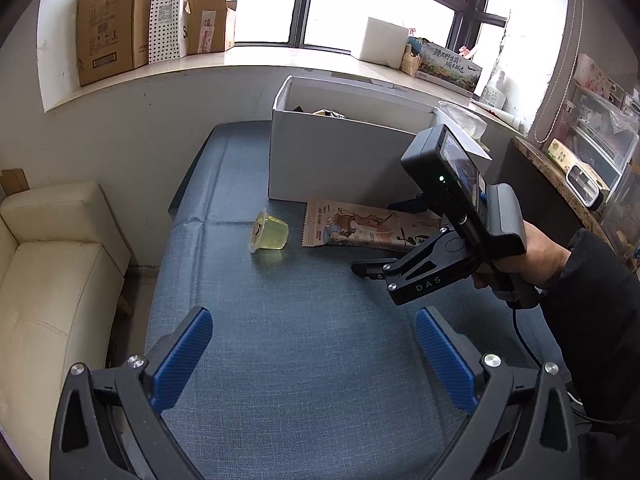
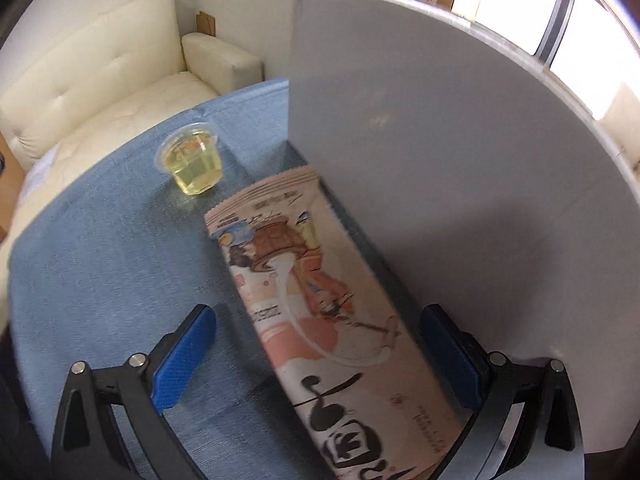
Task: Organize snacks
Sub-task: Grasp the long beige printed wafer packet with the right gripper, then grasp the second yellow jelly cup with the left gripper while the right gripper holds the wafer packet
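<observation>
A long beige snack packet (image 1: 360,229) with printed figures lies flat on the blue tablecloth (image 1: 296,360), against the front wall of a white cardboard box (image 1: 336,160). A yellow jelly cup (image 1: 270,233) lies on its side left of the packet. My right gripper (image 2: 318,356) is open, its blue pads either side of the packet (image 2: 320,312), low over it; the cup (image 2: 192,162) sits beyond. It also shows in the left wrist view (image 1: 364,270). My left gripper (image 1: 314,356) is open and empty above the near cloth.
The white box holds some snacks, only their tops visible. A cream sofa (image 1: 52,280) stands left of the table. Cardboard boxes (image 1: 112,24) sit on the window ledge. A dark counter with storage drawers (image 1: 592,148) is at the right.
</observation>
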The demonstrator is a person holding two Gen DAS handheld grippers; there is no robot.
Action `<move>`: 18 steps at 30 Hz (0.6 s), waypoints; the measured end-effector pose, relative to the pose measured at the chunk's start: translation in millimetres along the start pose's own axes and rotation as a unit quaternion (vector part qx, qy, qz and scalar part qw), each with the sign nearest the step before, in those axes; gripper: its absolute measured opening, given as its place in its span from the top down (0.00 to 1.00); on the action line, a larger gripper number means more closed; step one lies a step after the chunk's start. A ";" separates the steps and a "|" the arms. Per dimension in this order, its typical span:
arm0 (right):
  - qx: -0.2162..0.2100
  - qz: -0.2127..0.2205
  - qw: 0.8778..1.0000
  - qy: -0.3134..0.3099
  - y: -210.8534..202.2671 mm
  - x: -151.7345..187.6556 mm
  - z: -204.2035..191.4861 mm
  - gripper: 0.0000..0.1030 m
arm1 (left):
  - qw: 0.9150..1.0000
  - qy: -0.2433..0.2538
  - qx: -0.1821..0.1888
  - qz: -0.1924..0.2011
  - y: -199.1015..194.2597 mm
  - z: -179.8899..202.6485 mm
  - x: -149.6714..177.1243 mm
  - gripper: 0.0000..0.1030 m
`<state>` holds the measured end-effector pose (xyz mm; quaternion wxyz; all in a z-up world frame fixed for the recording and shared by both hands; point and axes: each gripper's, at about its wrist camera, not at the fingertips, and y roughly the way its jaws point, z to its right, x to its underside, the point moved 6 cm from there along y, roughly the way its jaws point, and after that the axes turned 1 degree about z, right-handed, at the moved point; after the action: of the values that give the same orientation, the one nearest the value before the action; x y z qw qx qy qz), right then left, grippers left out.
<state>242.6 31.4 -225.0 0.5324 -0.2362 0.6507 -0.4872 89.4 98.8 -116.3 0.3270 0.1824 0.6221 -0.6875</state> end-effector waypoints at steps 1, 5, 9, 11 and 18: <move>-0.014 -0.002 1.000 0.016 1.2 1.3 3.7 0.01 | 1.000 0.001 0.000 -0.002 1.2 0.5 0.9 0.00; -0.012 0.017 0.999 0.032 -7.9 6.3 14.9 0.22 | 1.000 0.000 0.003 -0.003 2.2 3.0 0.8 0.00; -0.011 0.020 1.000 0.019 -18.9 15.2 9.1 0.41 | 1.000 0.003 -0.003 -0.006 4.1 3.9 1.4 0.00; -0.013 0.023 0.999 0.027 -24.3 19.3 5.4 0.42 | 1.000 -0.002 -0.002 -0.010 5.9 2.7 2.2 0.00; 0.000 0.045 0.998 0.043 -45.4 35.8 -5.4 0.44 | 1.000 -0.005 -0.013 -0.019 17.1 -10.0 0.0 0.00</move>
<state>216.5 -14.8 -201.6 0.5254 -0.1858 0.6831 -0.4720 99.4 108.3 -130.5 0.3194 0.1628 0.6325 -0.6866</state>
